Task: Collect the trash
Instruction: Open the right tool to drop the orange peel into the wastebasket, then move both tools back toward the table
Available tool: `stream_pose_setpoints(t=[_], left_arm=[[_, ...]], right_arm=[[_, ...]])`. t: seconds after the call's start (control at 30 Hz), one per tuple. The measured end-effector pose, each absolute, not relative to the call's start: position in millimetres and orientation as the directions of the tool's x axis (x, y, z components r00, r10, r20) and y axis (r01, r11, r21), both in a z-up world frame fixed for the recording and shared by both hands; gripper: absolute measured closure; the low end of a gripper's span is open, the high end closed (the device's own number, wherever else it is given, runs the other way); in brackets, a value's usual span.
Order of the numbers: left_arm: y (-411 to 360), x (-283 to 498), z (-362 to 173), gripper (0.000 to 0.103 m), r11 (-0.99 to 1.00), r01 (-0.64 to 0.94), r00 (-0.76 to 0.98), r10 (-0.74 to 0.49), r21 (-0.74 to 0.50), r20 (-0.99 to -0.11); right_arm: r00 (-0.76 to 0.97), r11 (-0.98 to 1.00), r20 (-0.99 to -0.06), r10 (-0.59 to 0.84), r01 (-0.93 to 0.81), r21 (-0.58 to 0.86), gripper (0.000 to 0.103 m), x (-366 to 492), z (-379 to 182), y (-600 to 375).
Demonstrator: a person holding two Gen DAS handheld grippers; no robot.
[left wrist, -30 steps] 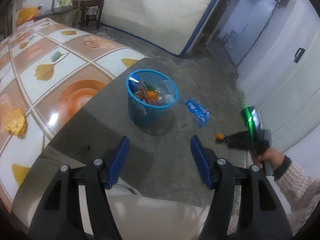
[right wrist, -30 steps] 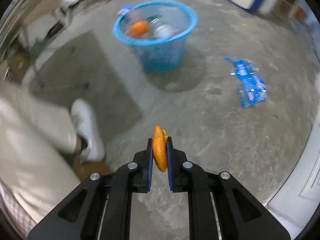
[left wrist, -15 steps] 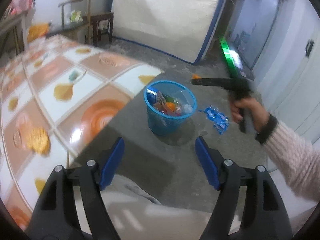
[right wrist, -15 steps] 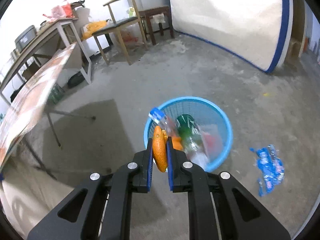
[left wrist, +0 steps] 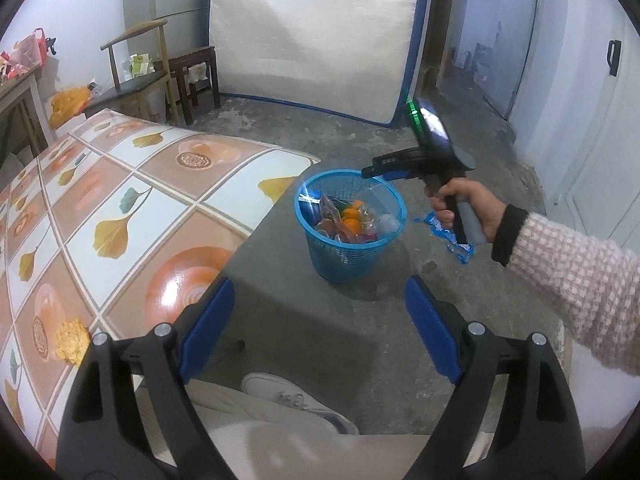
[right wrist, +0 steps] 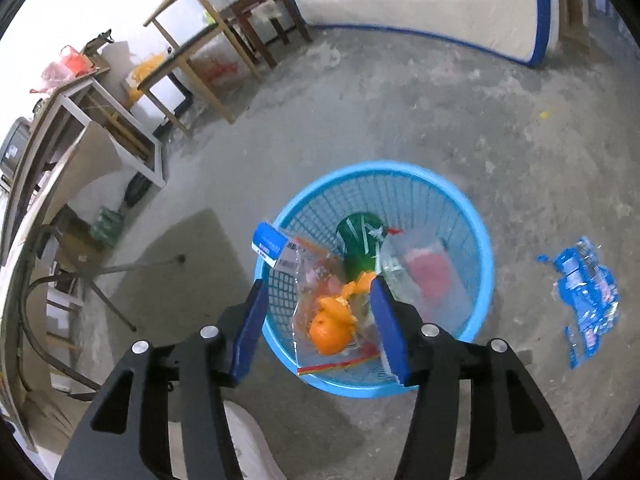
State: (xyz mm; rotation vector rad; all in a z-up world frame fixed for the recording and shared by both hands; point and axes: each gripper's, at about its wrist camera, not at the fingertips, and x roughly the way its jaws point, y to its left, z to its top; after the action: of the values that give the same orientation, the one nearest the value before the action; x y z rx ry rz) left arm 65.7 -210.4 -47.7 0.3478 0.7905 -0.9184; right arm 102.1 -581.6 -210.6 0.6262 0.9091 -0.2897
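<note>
A blue mesh trash basket (right wrist: pixel 476 240) (left wrist: pixel 352 262) stands on the concrete floor, holding orange peel (right wrist: pixel 334 322), a green bottle, plastic bags and wrappers. My right gripper (right wrist: pixel 320 328) (left wrist: pixel 366 170) hovers right over the basket with its jaws opening and nothing pinched between them; the orange peel lies below in the basket. A crumpled blue wrapper (right wrist: pixel 586 292) (left wrist: pixel 460 246) lies on the floor to the right of the basket. My left gripper (left wrist: pixel 318 328) is held back from the basket, jaws opening wide, with nothing between them.
A tiled table (left wrist: pixel 120 216) with a yellow crumpled scrap (left wrist: pixel 72 340) fills the left. A person's shoe (left wrist: pixel 296 400) and trouser leg sit below my left gripper. A chair (right wrist: pixel 192 44), stools and a mattress (left wrist: pixel 316 36) stand along the far wall.
The right gripper swung over the basket, opened and let go of the orange peel, which now lies in the basket. The left gripper's jaws widened.
</note>
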Motion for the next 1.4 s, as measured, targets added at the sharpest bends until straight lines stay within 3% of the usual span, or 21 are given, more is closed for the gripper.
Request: stream_pose_setpoints(t=[0.17,0.37,0.53,0.77,1.13,1.27,1.4], left_arm=[[-207.0,63.8,-44.1,0.018,0.577,0.815,0.371,-0.586,-0.049,-0.721],[-195.6,52.6,-30.3,0.010,0.571,0.819,0.403,-0.636,-0.051,-0.658],[-187.3,48.0,-23.7,0.009,0.591,0.805,0.431,-0.639,-0.048,-0.638],[-171.1,40.4,-24.2,0.008,0.671,0.741,0.516,-0.584,-0.015,-0.626],[-157.2,23.7,-27.1,0.008,0.693,0.721,0.541,-0.569,-0.007,-0.620],[-127.1,29.7,-26.4,0.008,0.754,0.654,0.565,-0.543,-0.065,-0.621],[-82.9,38.0,-20.7,0.008,0.827,0.549,0.629,-0.504,-0.121,-0.593]], right_arm=[[0.663,0.789,-0.749,-0.006,0.463,0.403,0.049,69.1,-167.7,-567.7],[0.733,0.839,-0.675,-0.083,0.417,0.350,0.031,17.4,-106.7,-512.3],[0.766,0.876,-0.593,-0.249,0.439,0.199,0.006,-21.1,-58.8,-452.1],[0.746,0.861,-0.519,-0.416,0.507,0.038,0.006,-51.1,-36.0,-386.1],[0.789,0.901,-0.520,-0.328,0.427,0.080,0.006,-54.8,-34.9,-342.9],[0.870,0.949,-0.458,-0.184,0.278,0.147,0.006,-35.7,-14.2,-327.3],[0.878,0.971,-0.478,0.004,0.110,0.210,0.006,1.8,-5.9,-300.1]])
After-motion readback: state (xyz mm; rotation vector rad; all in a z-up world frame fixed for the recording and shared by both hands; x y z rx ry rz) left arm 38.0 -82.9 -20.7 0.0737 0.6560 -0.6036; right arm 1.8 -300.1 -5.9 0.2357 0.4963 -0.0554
